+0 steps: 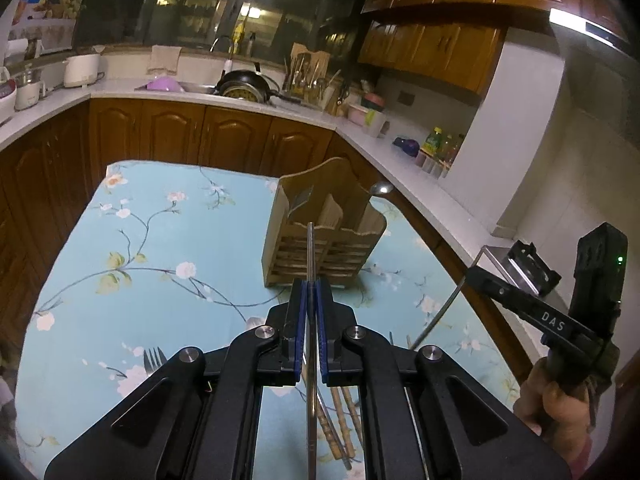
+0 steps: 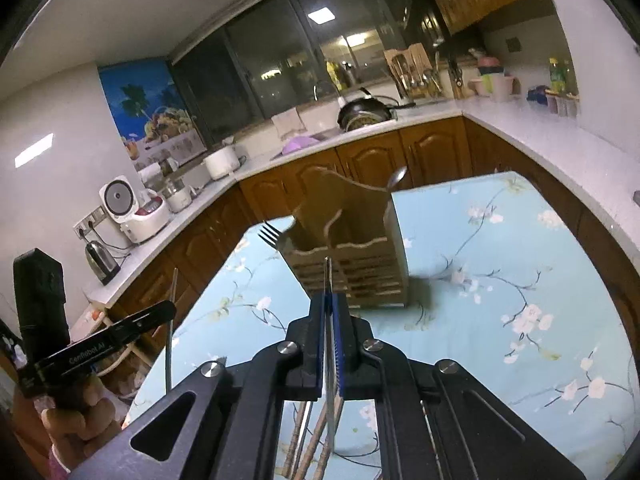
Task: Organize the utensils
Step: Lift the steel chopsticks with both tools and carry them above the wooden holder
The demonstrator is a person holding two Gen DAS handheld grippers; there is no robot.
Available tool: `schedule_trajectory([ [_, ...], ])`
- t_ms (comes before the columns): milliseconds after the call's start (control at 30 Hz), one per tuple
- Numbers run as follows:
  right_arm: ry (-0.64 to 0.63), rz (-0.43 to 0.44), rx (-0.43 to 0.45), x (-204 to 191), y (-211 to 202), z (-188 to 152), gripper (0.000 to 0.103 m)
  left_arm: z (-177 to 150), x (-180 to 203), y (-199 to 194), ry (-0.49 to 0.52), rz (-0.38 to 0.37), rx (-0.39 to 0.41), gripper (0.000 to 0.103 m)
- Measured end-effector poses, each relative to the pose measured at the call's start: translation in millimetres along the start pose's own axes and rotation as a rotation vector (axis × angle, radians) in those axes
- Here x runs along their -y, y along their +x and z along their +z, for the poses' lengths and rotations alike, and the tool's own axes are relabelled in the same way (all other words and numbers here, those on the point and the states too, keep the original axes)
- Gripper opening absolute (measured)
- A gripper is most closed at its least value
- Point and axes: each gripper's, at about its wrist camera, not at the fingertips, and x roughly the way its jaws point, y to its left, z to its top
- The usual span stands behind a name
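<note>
A wooden utensil holder [image 1: 324, 236] stands on the blue floral table; it also shows in the right wrist view [image 2: 356, 252]. A spoon [image 1: 382, 189] stands in its right side. My left gripper [image 1: 311, 286] is shut on a thin metal chopstick [image 1: 310, 252] that points at the holder. My right gripper [image 2: 330, 298] is shut on a metal fork [image 2: 276, 236], whose tines are at the holder's left compartment. The right gripper also shows at the right edge of the left wrist view [image 1: 560, 304], the left gripper at the left edge of the right wrist view [image 2: 100, 340].
A fork [image 1: 154, 360] lies on the tablecloth [image 1: 160, 260] at the near left. Bamboo chopsticks [image 1: 340, 412] lie under my left gripper. Kitchen counters [image 1: 420, 176] with a sink, pan and appliances run round the table's far and right sides.
</note>
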Motion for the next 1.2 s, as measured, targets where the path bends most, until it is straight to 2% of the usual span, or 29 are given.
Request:
schedule_trajectory([
  [467,-0.016,0.012,0.038,-6,-13,5,0.004,0,-2,-7,-0.017,-0.010,0.005,0.004],
  [767,-0.019,0.011,0.056,-5,-16,9,0.004,3,4,-10,0.009,-0.008,0.035,0.004],
  [1200,-0.018,-0.001,0.101,2,-15,32,0.004,40,9,-9,0.032,-0.001,0.110,0.004],
])
